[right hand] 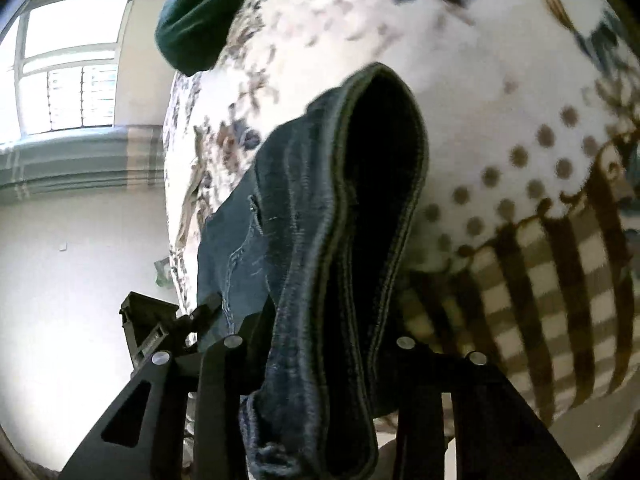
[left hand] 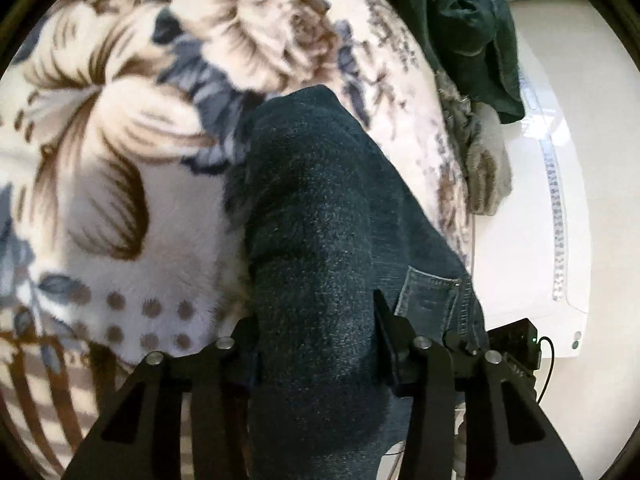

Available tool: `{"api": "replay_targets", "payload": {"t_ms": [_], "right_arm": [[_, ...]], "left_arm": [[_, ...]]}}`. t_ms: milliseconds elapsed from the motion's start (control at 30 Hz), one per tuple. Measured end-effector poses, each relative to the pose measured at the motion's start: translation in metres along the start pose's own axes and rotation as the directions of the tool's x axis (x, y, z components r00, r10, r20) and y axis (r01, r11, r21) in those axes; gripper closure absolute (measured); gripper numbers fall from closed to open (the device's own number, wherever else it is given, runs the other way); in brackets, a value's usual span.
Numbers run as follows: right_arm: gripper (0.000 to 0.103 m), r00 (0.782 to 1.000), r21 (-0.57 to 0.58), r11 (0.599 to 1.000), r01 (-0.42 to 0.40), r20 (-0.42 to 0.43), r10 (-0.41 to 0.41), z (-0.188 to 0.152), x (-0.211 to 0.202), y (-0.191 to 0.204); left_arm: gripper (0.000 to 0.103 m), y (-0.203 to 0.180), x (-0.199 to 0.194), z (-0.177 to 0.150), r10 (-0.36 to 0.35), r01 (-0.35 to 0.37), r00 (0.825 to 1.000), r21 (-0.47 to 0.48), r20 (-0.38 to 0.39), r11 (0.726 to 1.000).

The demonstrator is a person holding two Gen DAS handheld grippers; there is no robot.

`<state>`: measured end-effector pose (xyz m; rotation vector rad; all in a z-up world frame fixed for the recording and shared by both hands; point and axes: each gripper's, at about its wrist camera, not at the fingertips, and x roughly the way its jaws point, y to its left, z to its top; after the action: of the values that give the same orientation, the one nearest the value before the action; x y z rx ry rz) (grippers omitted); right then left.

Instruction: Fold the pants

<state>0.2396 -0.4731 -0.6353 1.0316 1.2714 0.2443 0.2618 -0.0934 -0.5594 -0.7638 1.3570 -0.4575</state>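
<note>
Dark blue jeans [left hand: 320, 220] hang from my left gripper [left hand: 316, 344] and stretch forward over a floral blanket [left hand: 120, 160]. The fleecy inner side faces the camera and a back pocket [left hand: 430, 296] shows at the right. The left jaws stand on both sides of the cloth, shut on it. In the right wrist view the jeans [right hand: 332, 240] show an open hem [right hand: 380, 160] with a dark inside. My right gripper [right hand: 320, 352] is shut on that cloth. The other gripper [right hand: 160, 332] shows at the lower left.
The bed's blanket [right hand: 500, 100] has flowers, dots and brown checks. A dark green garment [left hand: 472, 28] lies at the bed's far edge, with a grey-brown furry item [left hand: 480, 160] beside it. White floor [right hand: 80, 300] and a window [right hand: 68, 64] lie to the left.
</note>
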Motion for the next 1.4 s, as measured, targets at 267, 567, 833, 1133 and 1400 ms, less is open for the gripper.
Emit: {"api": "replay_targets", "payload": {"t_ms": [267,567,833,1133,1400], "right_arm": [[0.066,0.999,-0.066,0.997,-0.035,0.007,0.035,-0.009,-0.039,0.073],[0.066,0.997,-0.185,0.98,-0.066,0.037,0.074,0.039,0.017,0.237],[0.066,0.99,-0.233,0.964,-0.13,0.015,0.137,0.117,0.19,0.368],[0.066,0.987,-0.241,0.957,-0.162,-0.061,0.151,0.186,0.399,0.416],[0.052,0.994,-0.25,0.966,-0.072,-0.092,0.05,0.203,0.454,0.39]], "left_arm": [[0.062,-0.032,-0.066,0.019,-0.048,0.048,0.998,0.004,0.04,0.999],[0.062,-0.037,-0.169,0.125,-0.098,0.095,0.982,0.026,0.164,0.995],[0.062,0.034,-0.245,0.291,-0.066,0.057,0.968,0.043,0.243,0.997],[0.062,0.163,-0.247,0.443,0.014,-0.017,0.955,0.008,0.296,1.0],[0.058,0.236,-0.208,0.452,0.045,-0.054,0.967,0.03,0.249,0.998]]}}
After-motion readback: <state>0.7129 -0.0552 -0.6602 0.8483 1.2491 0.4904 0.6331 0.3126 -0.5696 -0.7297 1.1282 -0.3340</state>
